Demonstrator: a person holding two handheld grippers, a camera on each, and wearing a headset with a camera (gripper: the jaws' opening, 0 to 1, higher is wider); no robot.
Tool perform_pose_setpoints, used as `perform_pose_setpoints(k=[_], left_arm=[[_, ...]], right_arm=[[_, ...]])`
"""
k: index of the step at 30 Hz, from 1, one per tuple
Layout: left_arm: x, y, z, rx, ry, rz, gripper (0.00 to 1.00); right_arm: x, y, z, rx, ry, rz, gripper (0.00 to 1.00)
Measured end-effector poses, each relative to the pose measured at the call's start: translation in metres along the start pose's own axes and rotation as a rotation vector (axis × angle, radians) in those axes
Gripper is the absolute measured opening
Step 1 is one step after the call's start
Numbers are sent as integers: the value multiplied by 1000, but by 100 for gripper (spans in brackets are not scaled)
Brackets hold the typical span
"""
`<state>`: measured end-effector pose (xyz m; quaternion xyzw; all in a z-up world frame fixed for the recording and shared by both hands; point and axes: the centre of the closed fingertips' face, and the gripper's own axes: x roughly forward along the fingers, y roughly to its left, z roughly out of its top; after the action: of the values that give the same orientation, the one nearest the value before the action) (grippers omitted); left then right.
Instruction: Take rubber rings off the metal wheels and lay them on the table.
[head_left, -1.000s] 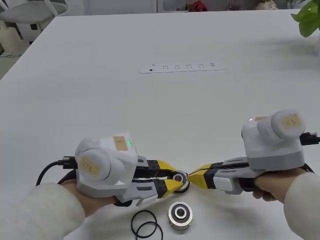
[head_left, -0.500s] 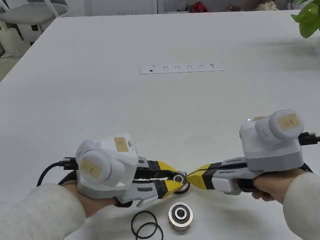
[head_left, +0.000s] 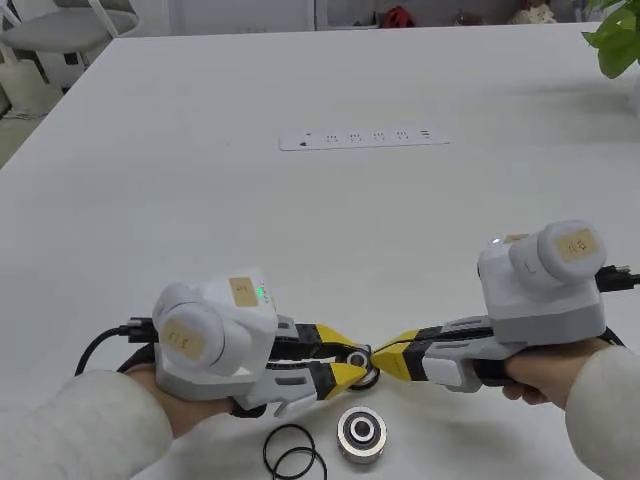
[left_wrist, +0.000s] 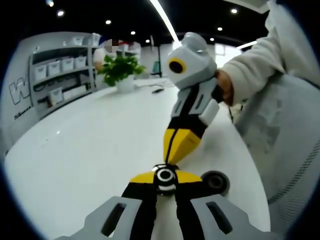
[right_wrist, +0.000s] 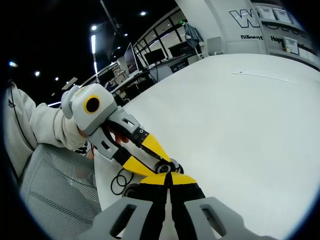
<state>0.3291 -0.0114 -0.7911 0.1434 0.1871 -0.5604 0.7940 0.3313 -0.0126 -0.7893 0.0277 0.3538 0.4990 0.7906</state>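
White table (head_left: 300, 230), wide and mostly bare, fills the head view; open-plan office behind. Power strip (head_left: 363, 137), white, flat, upper ctr of frame, well apart from the work. Plant (head_left: 620, 40), green leaves, upper right corner; same plant (left_wrist: 120, 67) in the left gripper view, upper left, beside shelving (left_wrist: 60, 75) w/ bins. Chair (head_left: 60, 25), grey, upper left corner, off the table. Left gripper (head_left: 352, 364), lower left of head view, white-grey body, yellow tips, held in a sleeved hand, black cable (head_left: 100, 340) trailing off its back end: jaws part-open, clamped on either side of the held wheel (head_left: 360, 358). In its own view the left gripper (left_wrist: 165, 179) has a yellow tip on each side of that wheel (left_wrist: 165, 176), bottom ctr, hub facing the camera. Right gripper (head_left: 385, 358), lower right of head view, points toward frame left, tips meeting the wheel's rim; jaws all but together, only a thin dark slit btwn them in its own view (right_wrist: 170, 176). Whether they pinch a ring on the rim: cannot tell, too small. Right gripper (left_wrist: 174, 157) comes down from the upper ctr of the left gripper view, tip touching the wheel top. Second wheel (head_left: 361, 433), metal, lies flat on the table, bottom ctr, just below both tips, apart from them. Rubber rings (head_left: 293, 452), two, black, thin, overlapping, flat on the table at bottom edge, just left of the second wheel.
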Motion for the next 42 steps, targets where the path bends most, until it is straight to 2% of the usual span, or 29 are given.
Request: perform_pose_setpoints(k=[18, 26, 30, 35, 39, 42], left_arm=[[0, 1, 1, 1, 0, 4, 14], [0, 1, 1, -45, 1, 3, 14], [-4, -1, 1, -45, 20, -11, 16], [-10, -1, 11, -44, 4, -15, 19], [-15, -2, 21, -35, -14, -15, 29], [-20, -3, 29, -29, -22, -19, 32]], right_arm=[[1, 6, 6, -23, -17, 32, 0], [-1, 3, 7, -13, -25, 24, 0], [-1, 4, 7, -11, -25, 22, 0], [-2, 2, 7, -2, -27, 17, 0], [-3, 3, 8, 3, -30, 14, 0], [-4, 3, 8, 2, -31, 12, 0]])
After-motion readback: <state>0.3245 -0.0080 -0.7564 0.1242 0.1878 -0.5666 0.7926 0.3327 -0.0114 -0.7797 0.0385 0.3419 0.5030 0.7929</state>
